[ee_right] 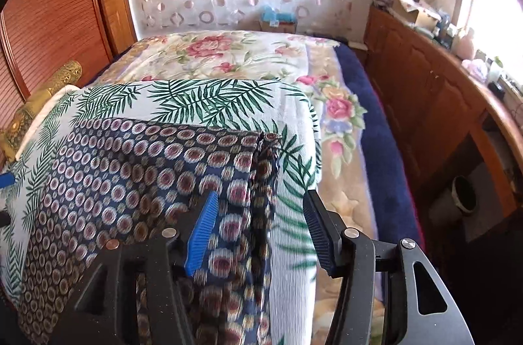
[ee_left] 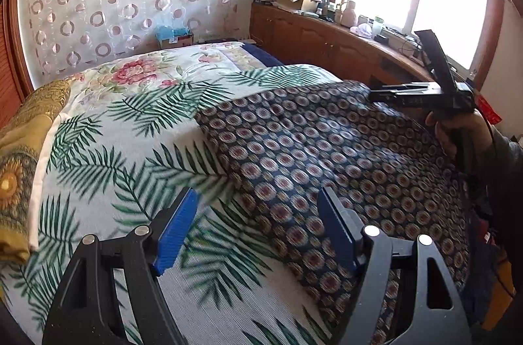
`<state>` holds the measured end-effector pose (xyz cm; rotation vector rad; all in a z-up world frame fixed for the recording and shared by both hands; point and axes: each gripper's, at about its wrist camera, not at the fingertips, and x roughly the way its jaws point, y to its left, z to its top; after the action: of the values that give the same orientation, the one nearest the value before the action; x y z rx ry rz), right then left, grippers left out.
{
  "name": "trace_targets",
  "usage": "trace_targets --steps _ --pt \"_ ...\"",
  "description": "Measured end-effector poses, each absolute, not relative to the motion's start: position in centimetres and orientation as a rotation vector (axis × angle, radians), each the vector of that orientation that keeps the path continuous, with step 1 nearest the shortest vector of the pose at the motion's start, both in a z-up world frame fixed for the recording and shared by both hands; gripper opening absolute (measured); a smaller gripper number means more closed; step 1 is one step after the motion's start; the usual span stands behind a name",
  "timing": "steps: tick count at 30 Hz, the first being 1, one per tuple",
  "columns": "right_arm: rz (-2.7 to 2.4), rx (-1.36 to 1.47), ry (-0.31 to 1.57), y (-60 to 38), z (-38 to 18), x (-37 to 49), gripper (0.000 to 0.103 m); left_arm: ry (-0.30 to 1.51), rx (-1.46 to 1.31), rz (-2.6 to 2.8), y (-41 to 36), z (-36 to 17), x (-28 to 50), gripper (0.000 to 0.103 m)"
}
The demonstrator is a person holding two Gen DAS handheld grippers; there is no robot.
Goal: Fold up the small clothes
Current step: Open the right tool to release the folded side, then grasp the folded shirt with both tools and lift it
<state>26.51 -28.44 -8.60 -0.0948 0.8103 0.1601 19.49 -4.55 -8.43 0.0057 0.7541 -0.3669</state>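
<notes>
A dark blue garment with a red and white circle print (ee_left: 327, 155) lies spread flat on a white palm-leaf cloth (ee_left: 130, 129) on the bed. My left gripper (ee_left: 258, 230) is open and empty, hovering over the garment's left edge. The right gripper's body (ee_left: 421, 93) shows at the garment's far right, held in a hand. In the right wrist view the garment (ee_right: 130, 175) fills the lower left, with its folded right edge (ee_right: 264, 168) between the jaws. My right gripper (ee_right: 261, 230) is open and empty just above that edge.
A floral blanket (ee_right: 228, 51) and a blue blanket edge (ee_right: 376, 116) cover the rest of the bed. A gold pillow (ee_left: 19, 155) lies at the left. A wooden cabinet with clutter (ee_left: 327, 28) runs along the window side. A bin (ee_right: 464, 191) stands on the floor.
</notes>
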Motion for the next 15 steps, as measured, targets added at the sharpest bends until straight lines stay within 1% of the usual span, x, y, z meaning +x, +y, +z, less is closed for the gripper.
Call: trace_targets --steps 8,15 --pt "0.239 -0.053 0.856 -29.4 -9.7 30.2 0.056 0.76 0.022 -0.306 -3.6 -9.3 24.7 0.076" --pt "0.249 -0.038 0.877 -30.0 -10.6 32.7 0.056 0.813 0.004 -0.291 -3.5 -10.7 28.3 0.055"
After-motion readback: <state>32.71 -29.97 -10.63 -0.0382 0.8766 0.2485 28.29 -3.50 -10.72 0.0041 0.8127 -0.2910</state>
